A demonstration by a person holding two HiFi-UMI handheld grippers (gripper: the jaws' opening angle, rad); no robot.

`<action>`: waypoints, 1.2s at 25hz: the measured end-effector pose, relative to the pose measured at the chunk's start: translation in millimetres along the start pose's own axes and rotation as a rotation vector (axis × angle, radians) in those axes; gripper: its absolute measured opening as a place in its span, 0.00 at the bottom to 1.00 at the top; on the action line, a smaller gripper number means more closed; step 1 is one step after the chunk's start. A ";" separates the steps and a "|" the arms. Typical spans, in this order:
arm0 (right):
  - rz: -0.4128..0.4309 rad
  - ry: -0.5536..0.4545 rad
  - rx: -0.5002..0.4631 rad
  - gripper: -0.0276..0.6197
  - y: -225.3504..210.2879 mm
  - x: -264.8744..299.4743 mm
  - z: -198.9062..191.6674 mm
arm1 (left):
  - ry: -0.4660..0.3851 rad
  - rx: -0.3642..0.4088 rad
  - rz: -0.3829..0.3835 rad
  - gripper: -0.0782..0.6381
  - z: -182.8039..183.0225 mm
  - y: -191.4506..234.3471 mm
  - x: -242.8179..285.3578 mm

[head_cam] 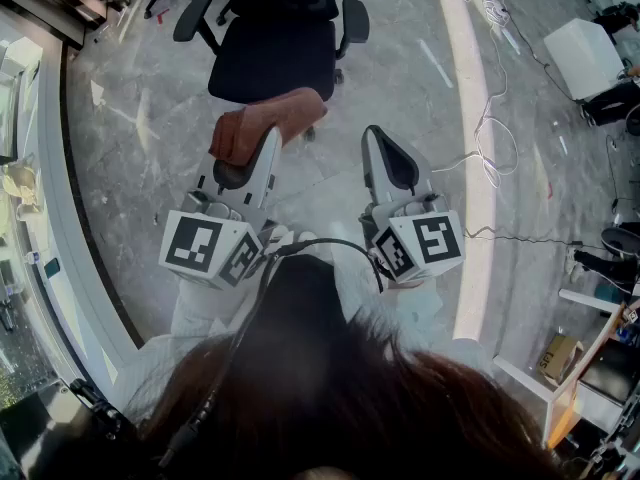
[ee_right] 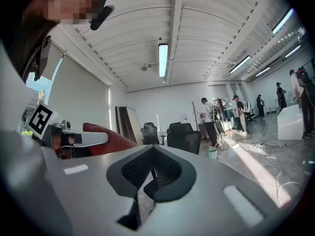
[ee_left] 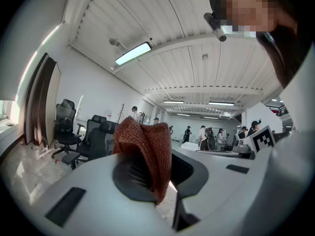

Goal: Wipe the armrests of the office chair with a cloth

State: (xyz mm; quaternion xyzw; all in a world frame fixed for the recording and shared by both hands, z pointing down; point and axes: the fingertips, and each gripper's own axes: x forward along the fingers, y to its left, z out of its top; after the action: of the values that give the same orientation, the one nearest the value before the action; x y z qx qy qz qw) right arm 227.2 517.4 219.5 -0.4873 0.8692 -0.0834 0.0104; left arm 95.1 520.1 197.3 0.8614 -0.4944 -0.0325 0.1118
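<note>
Rust-red knitted cloth (head_cam: 268,123) sat bunched between the jaws of the left hand-held gripper (head_cam: 255,163). The jaws were pressed onto it, and a thick fold stood up above the jaw tips. In the left gripper view the cloth (ee_left: 145,151) filled the dark notch between the jaws of that hand-held gripper (ee_left: 147,173) and hung down across it.

The right hand-held gripper (head_cam: 385,158) was held level beside the left one, the two apart and roughly parallel. Its jaws were fully together with nothing between them, and the right gripper view showed the ribbed dark pads (ee_right: 152,173) meeting on empty air. The same view caught the cloth (ee_right: 101,134) off to the left.

A black office chair (head_cam: 275,53) stood on the grey marbled floor (head_cam: 400,78), straight ahead of both hand-held grippers. From the head view the cloth was just short of the front edge of the chair's seat, on the near side. It touched neither of the armrests (head_cam: 354,20), which flanked the seat farther back. The right hand-held gripper was also on the near side of the chair, off towards its right corner and clear of it.

Thin cables (head_cam: 490,118) trailed over the floor to the right of the chair, and a white box (head_cam: 585,58) stood beyond them.
</note>
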 end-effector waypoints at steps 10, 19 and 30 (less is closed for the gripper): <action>-0.008 -0.023 0.025 0.05 -8.0 -15.3 -0.1 | 0.002 -0.006 0.005 0.17 -6.3 -8.3 1.4; -0.049 0.014 0.070 0.05 -43.7 -34.0 -20.8 | 0.027 -0.019 0.024 0.17 -20.4 -13.5 23.1; -0.057 0.053 0.073 0.05 -145.6 76.4 -32.1 | 0.035 -0.038 -0.009 0.17 -30.8 41.8 177.2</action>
State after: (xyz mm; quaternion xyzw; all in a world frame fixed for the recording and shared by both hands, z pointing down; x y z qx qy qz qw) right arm 307.0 382.4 278.6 -0.5090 0.8512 -0.1281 0.0026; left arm 155.1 352.5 246.3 0.8616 -0.4880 -0.0275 0.1366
